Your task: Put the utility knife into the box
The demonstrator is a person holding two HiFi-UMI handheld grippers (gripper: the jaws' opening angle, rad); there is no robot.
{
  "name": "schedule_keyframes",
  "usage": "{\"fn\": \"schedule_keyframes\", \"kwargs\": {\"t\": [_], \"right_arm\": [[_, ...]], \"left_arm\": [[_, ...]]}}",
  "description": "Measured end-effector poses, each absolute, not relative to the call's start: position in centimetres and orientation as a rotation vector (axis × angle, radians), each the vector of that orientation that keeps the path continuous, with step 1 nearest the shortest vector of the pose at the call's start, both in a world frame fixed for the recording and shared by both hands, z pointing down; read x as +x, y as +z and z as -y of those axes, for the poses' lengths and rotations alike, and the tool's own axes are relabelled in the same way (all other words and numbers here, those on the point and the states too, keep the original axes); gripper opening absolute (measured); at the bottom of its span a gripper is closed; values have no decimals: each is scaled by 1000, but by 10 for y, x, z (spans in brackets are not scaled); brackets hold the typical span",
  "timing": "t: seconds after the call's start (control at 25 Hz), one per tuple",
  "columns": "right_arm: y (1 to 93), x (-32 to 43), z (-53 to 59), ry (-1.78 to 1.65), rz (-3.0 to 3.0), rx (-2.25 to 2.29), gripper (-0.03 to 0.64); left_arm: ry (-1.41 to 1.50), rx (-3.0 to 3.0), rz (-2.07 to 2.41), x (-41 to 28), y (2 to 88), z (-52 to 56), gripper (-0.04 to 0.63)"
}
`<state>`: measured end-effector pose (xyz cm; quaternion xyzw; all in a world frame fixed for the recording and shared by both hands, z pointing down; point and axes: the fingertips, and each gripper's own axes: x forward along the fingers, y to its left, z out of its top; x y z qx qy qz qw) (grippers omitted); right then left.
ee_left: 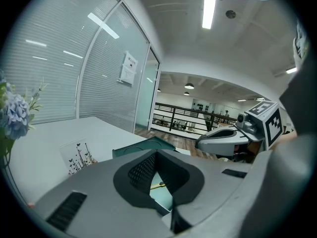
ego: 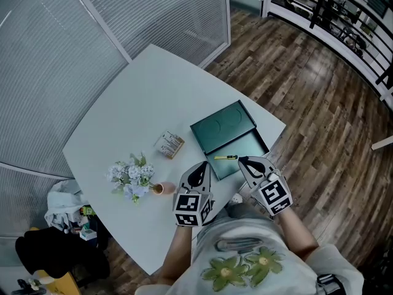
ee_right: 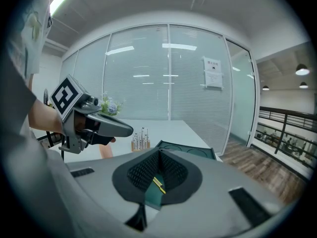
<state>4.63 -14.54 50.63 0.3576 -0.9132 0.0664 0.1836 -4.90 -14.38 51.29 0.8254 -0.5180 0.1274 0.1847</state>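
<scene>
A dark green box (ego: 249,144) lies open on the white table (ego: 147,97), its lid (ego: 222,125) flat behind the tray. The yellow utility knife (ego: 225,157) lies in the tray near its front edge. My left gripper (ego: 204,165) hovers just left of the tray's front corner, jaws shut on nothing. My right gripper (ego: 241,160) is shut too, its tip right beside the knife's end. Through the left gripper (ee_left: 157,152) pad cut-out I see the knife (ee_left: 158,185); the right gripper (ee_right: 159,151) view shows the knife (ee_right: 158,184) the same way.
A bunch of pale blue flowers (ego: 131,178) in a small pink vase (ego: 164,188) stands left of my left gripper. A small printed carton (ego: 169,144) sits left of the box. Glass partitions with blinds border the table's far side; wooden floor lies to the right.
</scene>
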Motion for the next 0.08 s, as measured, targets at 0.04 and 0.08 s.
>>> {"fn": "schedule_keyframes", "kwargs": {"t": [0.04,0.08], "right_arm": [[506,47,145,185,2578,1008,3],[505,47,145,183,2580,1008,3]], "left_arm": [[361,2323,1463,-49,513,143,-3],[362,2319,1465,-49,513,143,-3]]}}
